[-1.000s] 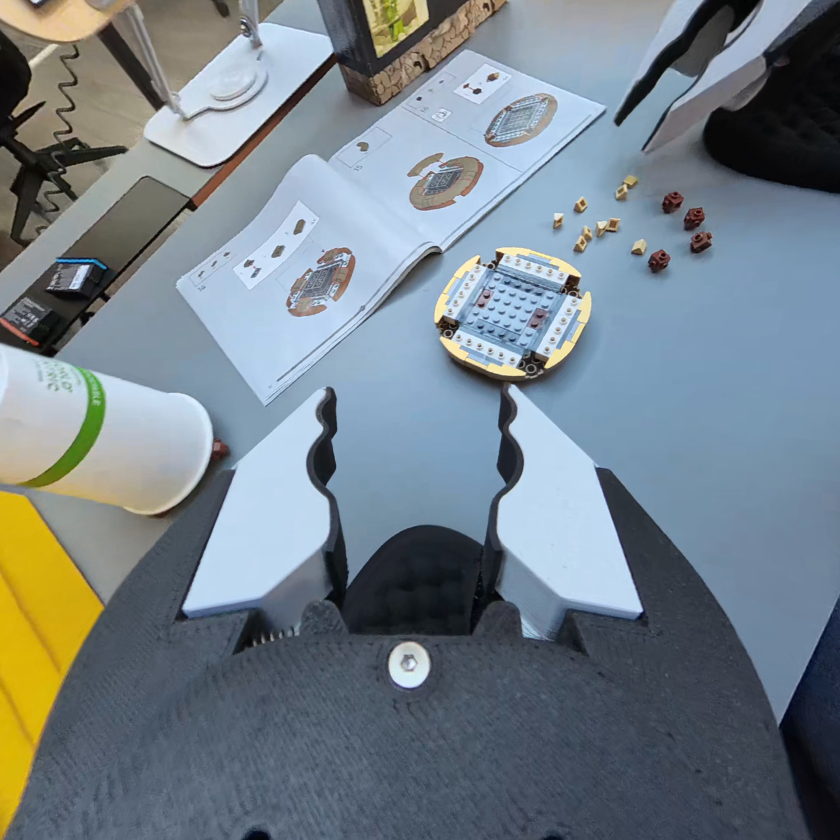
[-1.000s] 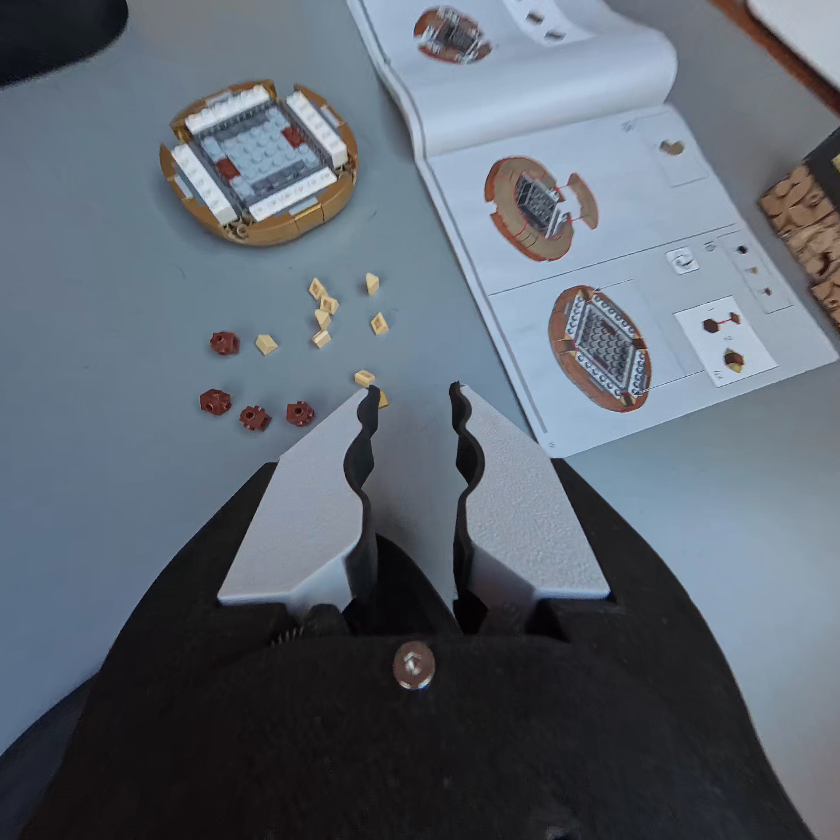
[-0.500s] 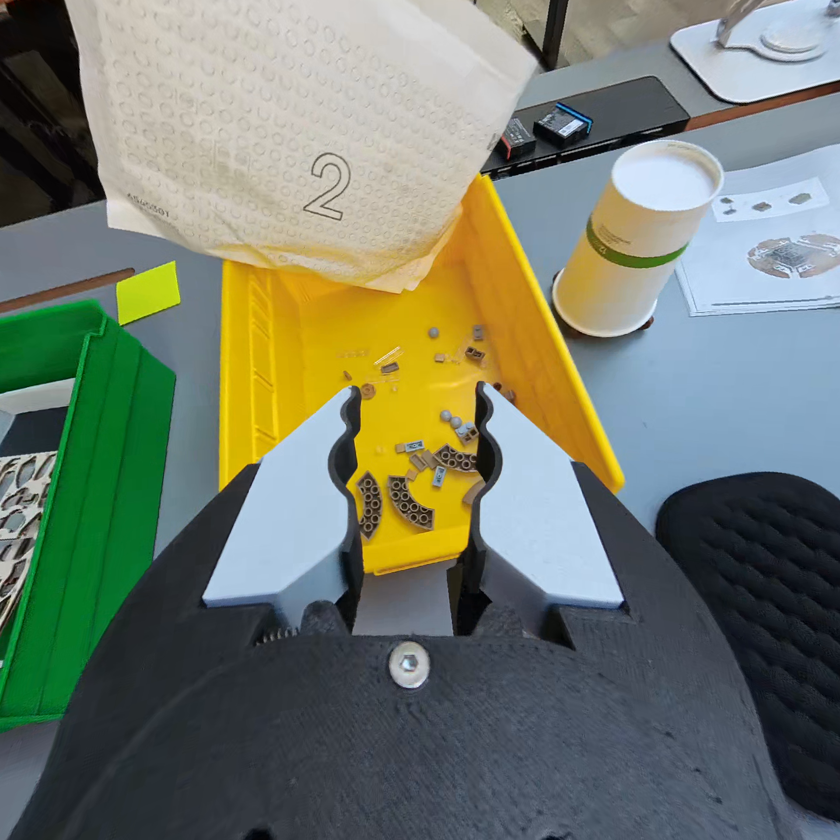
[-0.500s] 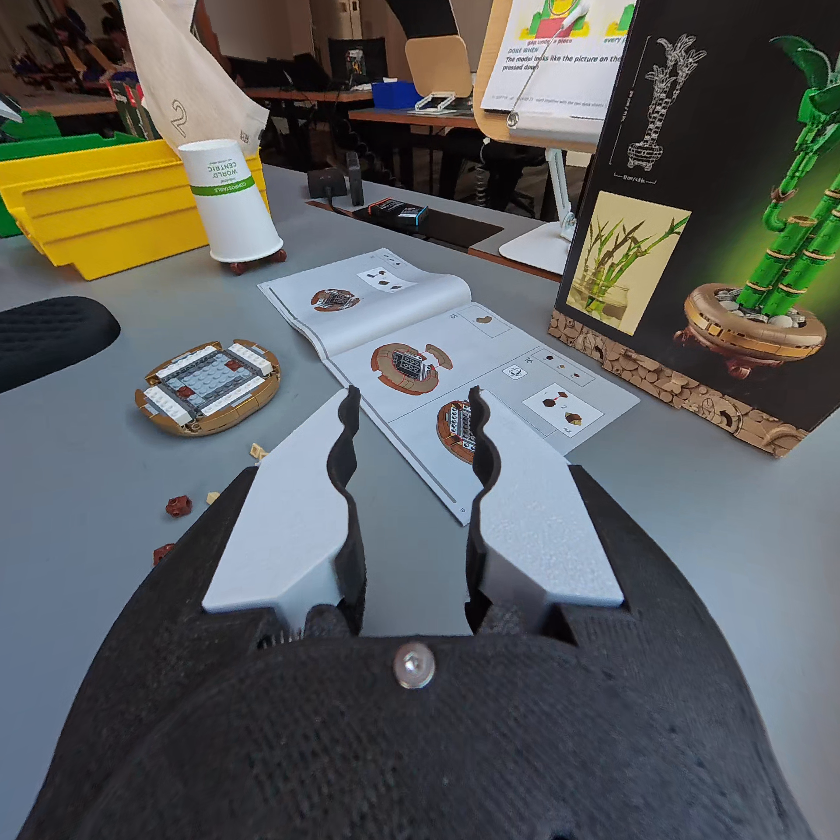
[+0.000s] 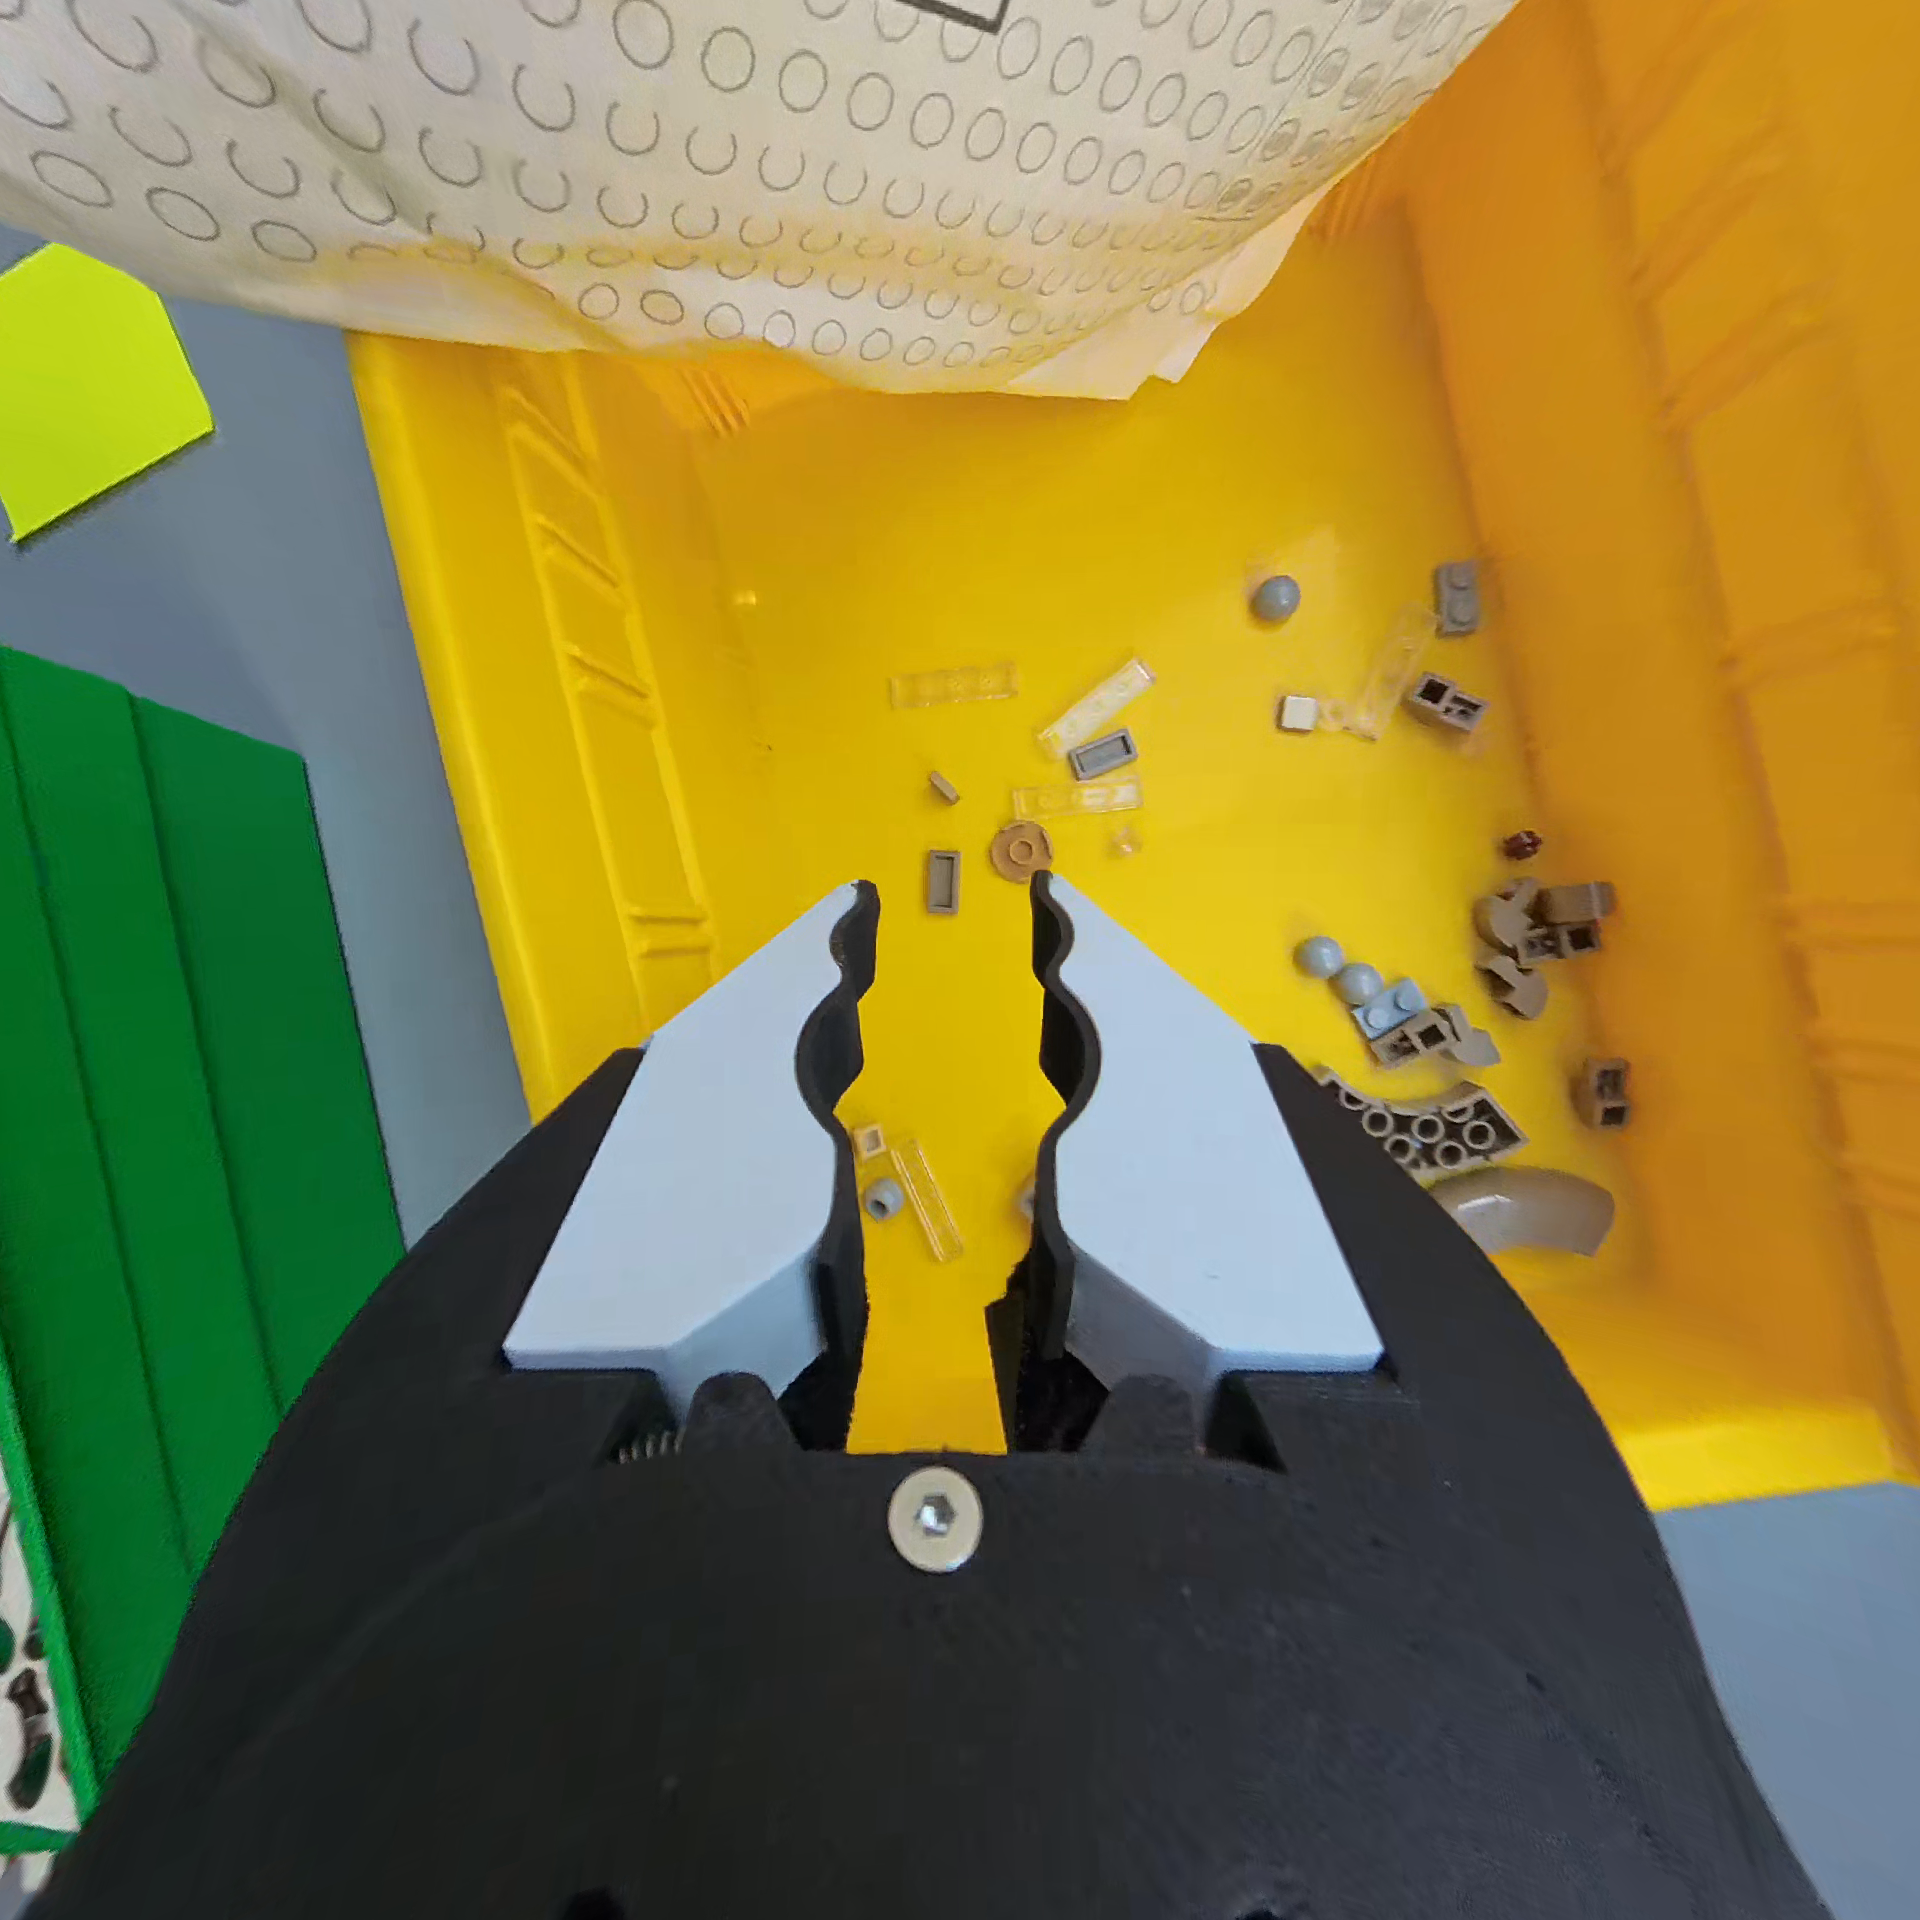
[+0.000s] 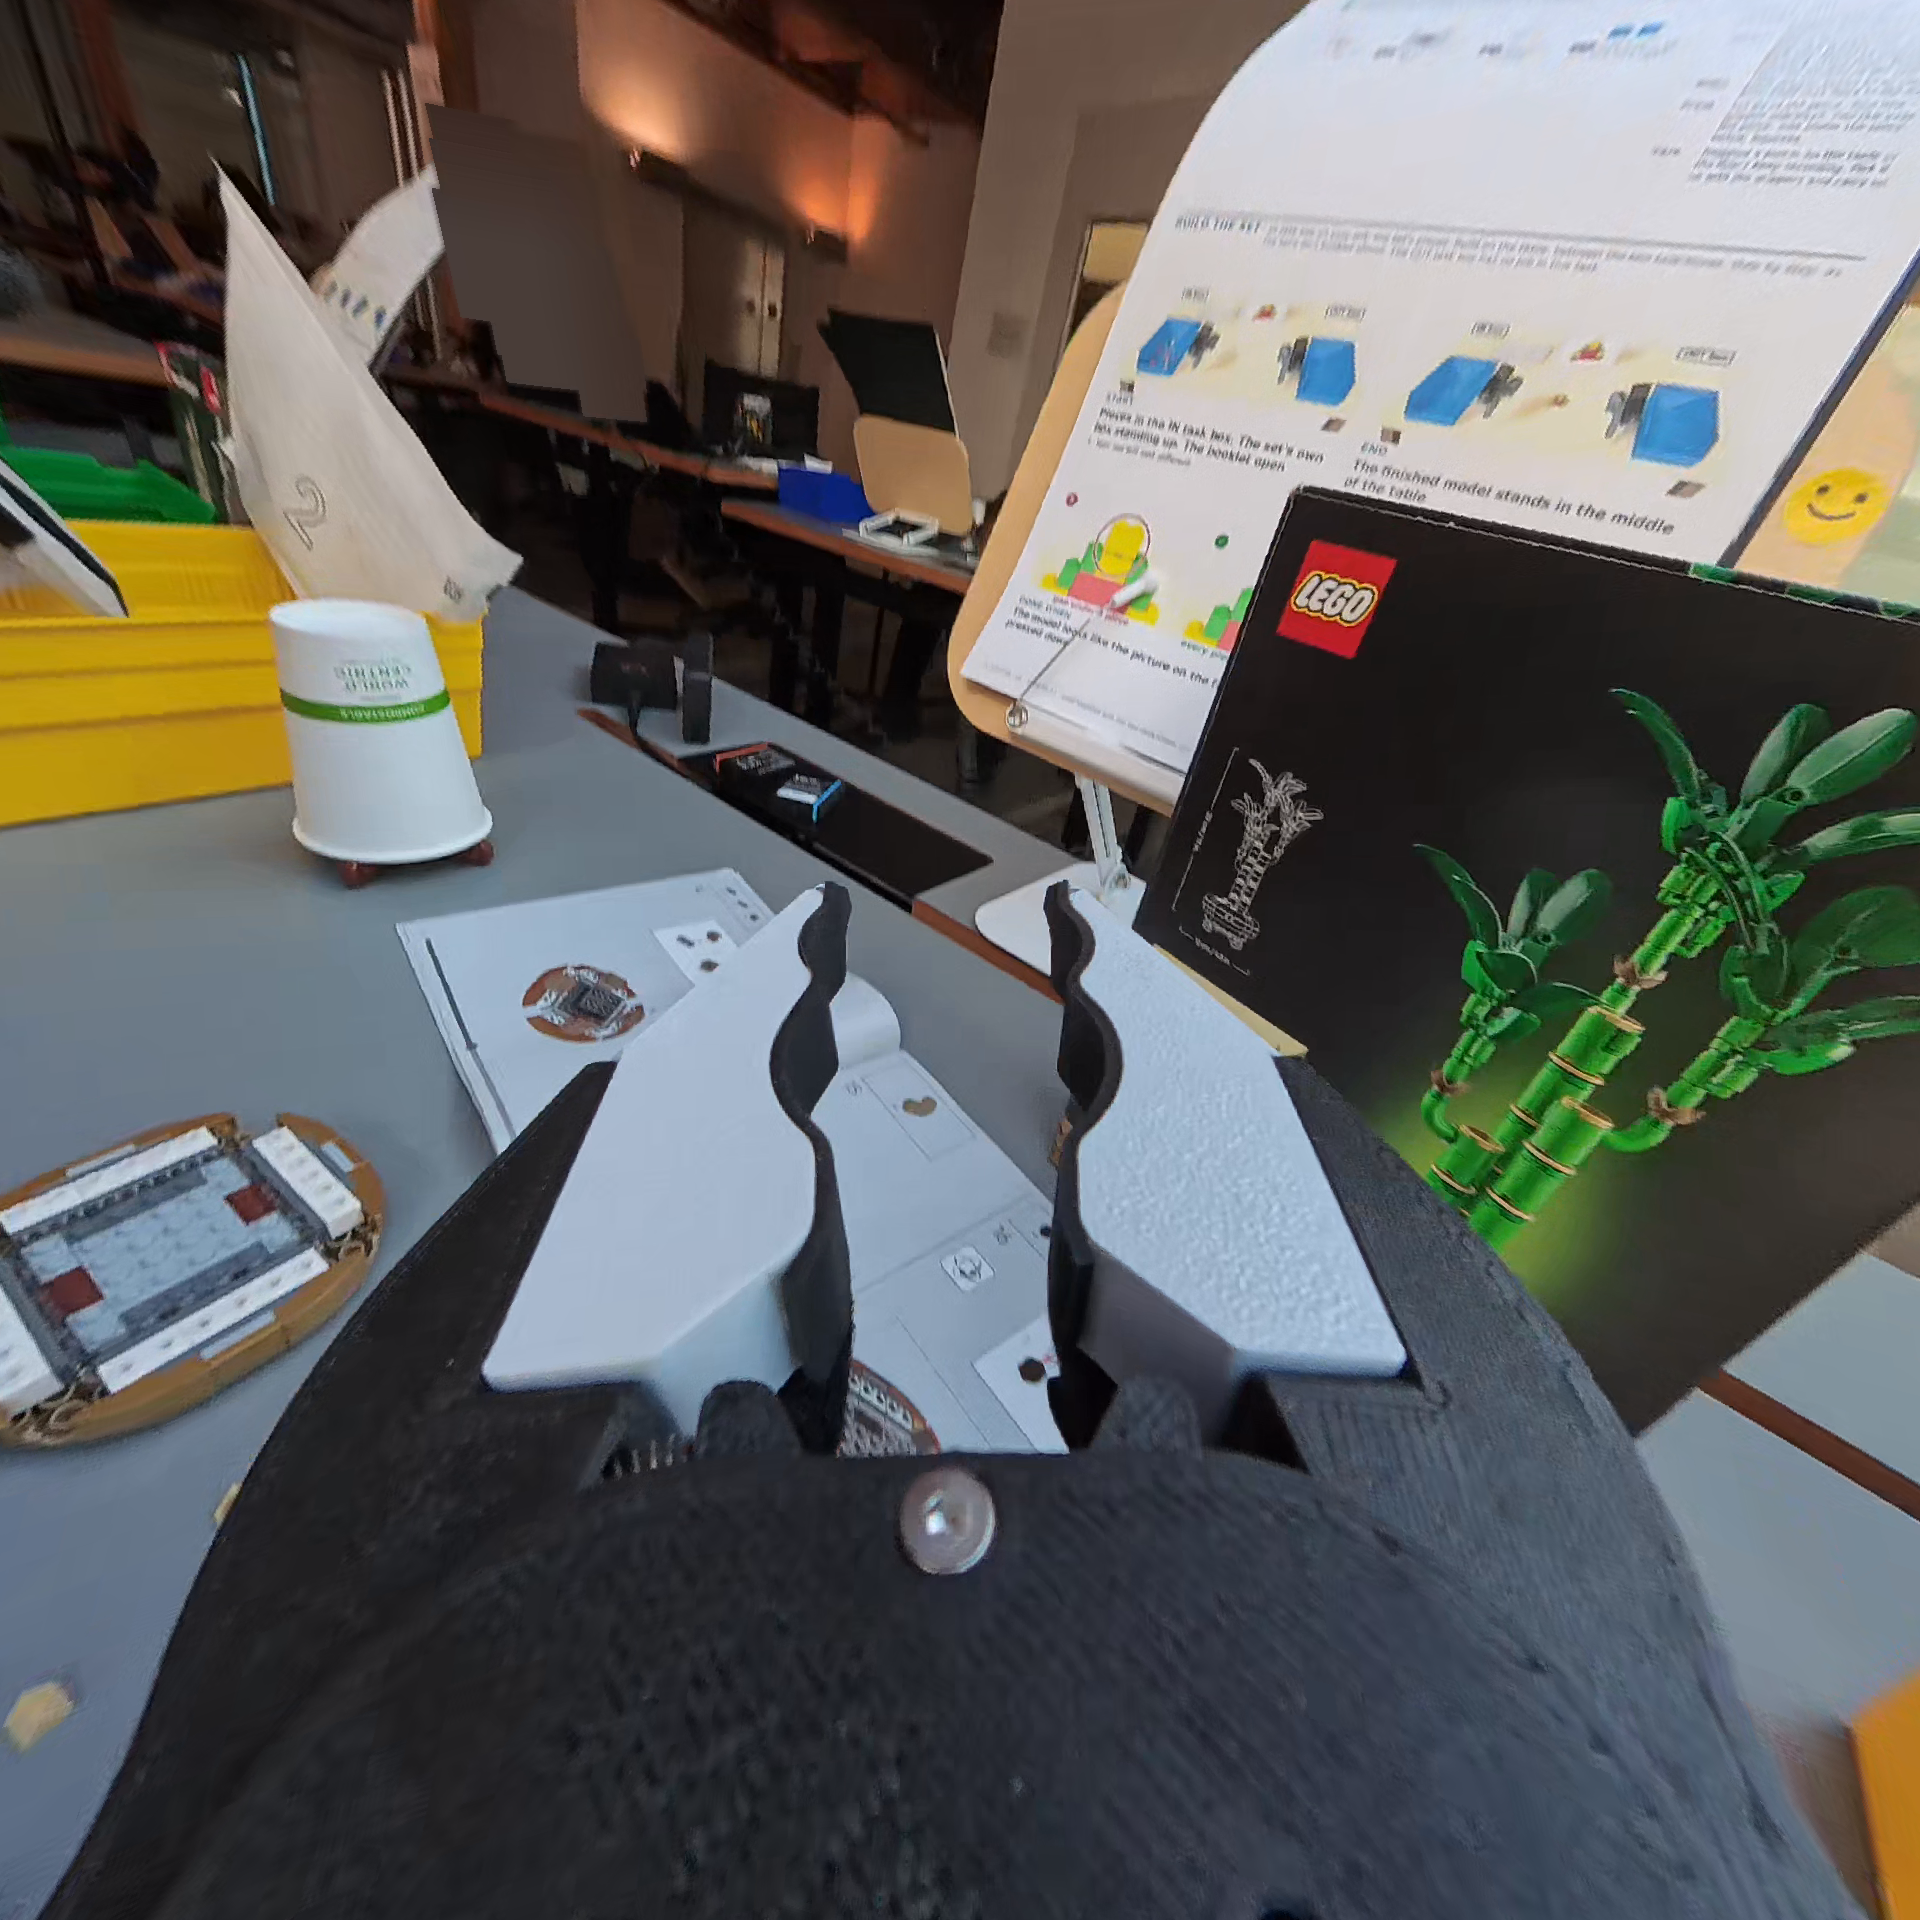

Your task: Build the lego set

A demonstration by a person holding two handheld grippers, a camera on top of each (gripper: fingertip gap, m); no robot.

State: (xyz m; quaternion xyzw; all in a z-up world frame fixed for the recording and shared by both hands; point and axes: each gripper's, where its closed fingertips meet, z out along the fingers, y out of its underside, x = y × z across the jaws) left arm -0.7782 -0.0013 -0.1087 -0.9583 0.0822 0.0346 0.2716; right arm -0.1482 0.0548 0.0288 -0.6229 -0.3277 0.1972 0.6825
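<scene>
Two small pieces under my left gripper (image 5: 954, 888), parted and empty over the yellow bin (image 5: 582, 727), are half hidden by its fingers; beyond, grey, tan and clear pieces (image 5: 1081, 753) scatter, and a paper bag (image 5: 727, 177) covers the bin's far end. My right gripper (image 6: 943, 902), also parted and empty, hides part of the open booklet (image 6: 540, 966); left of it on the desk (image 6: 208, 987) lies the round base (image 6: 177, 1262), cut off by the frame, tan-rimmed with white and grey plates.

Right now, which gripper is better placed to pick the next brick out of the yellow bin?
Left. The left gripper is open over the yellow plastic bin, pointing at loose grey bricks. The right gripper is open above the open instruction booklet, away from the bin.
</scene>
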